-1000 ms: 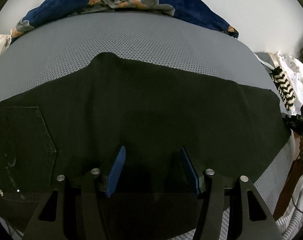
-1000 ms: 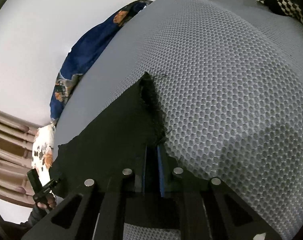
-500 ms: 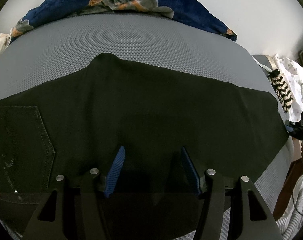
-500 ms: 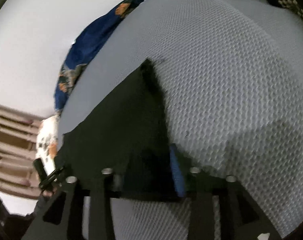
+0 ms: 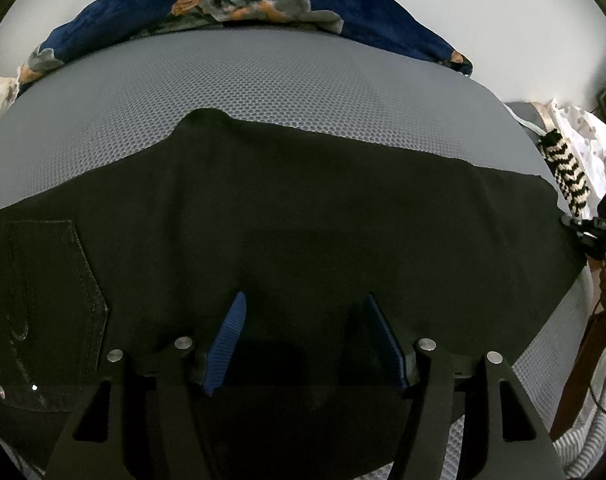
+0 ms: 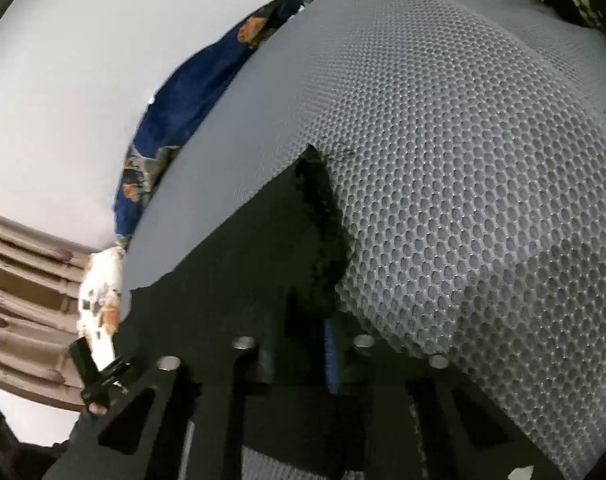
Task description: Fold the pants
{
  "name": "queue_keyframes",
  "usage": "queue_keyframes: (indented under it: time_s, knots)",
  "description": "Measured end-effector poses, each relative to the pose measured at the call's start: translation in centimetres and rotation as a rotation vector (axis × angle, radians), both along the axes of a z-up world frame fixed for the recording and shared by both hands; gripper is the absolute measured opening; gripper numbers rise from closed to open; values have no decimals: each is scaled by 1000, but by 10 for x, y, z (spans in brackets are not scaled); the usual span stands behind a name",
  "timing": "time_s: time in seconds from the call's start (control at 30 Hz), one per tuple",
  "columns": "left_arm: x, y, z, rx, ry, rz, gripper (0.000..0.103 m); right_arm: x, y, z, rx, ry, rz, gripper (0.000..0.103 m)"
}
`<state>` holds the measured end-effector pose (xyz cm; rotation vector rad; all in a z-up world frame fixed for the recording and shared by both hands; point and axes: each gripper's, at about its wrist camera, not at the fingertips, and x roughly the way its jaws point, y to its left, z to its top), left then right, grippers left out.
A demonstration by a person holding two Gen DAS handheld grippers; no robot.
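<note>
Pants point(image 5: 295, 240), black and matte, lie flat across a grey honeycomb-mesh mattress point(image 5: 271, 84). The left gripper point(image 5: 305, 320) hovers low over them near their front edge; its ribbed blue pads point(image 5: 227, 344) stand well apart with only flat cloth beneath. The right gripper point(image 6: 321, 344) has just been closing at the leg end: its jaws are nearly together, pinching the frayed, fuzzy hem point(image 6: 319, 216) between them. At the far left in the left wrist view a stitched, pointed back pocket point(image 5: 51, 292) with small metal rivets shows the waist end. Beyond the pants, a dark blue blanket point(image 5: 231, 4) with orange and grey print is bunched along the plain white wall point(image 6: 83, 80). To one side lies a black-and-cream zigzag knit point(image 5: 567, 172) beside white patterned cloth point(image 5: 587, 140).
</note>
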<state>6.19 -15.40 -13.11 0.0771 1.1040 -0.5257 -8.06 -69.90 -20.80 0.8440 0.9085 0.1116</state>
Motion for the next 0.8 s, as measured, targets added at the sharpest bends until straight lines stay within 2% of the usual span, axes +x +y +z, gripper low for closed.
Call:
queue_keyframes:
  time_s: [0.17, 0.33, 0.53, 0.8]
  knots:
    - [-2, 0, -1, -12, -12, -7, 65, -7, 18, 18, -76, 6, -60, 8]
    - [3, 11, 5, -66, 20, 8, 65, -11, 57, 66, -91, -86, -73, 7]
    - [2, 39, 30, -123, -44, 39, 65, 10, 129, 119, -121, -167, 16, 7]
    - [5, 88, 56, -176, -89, 98, 65, 74, 246, 135, -121, -166, 177, 7]
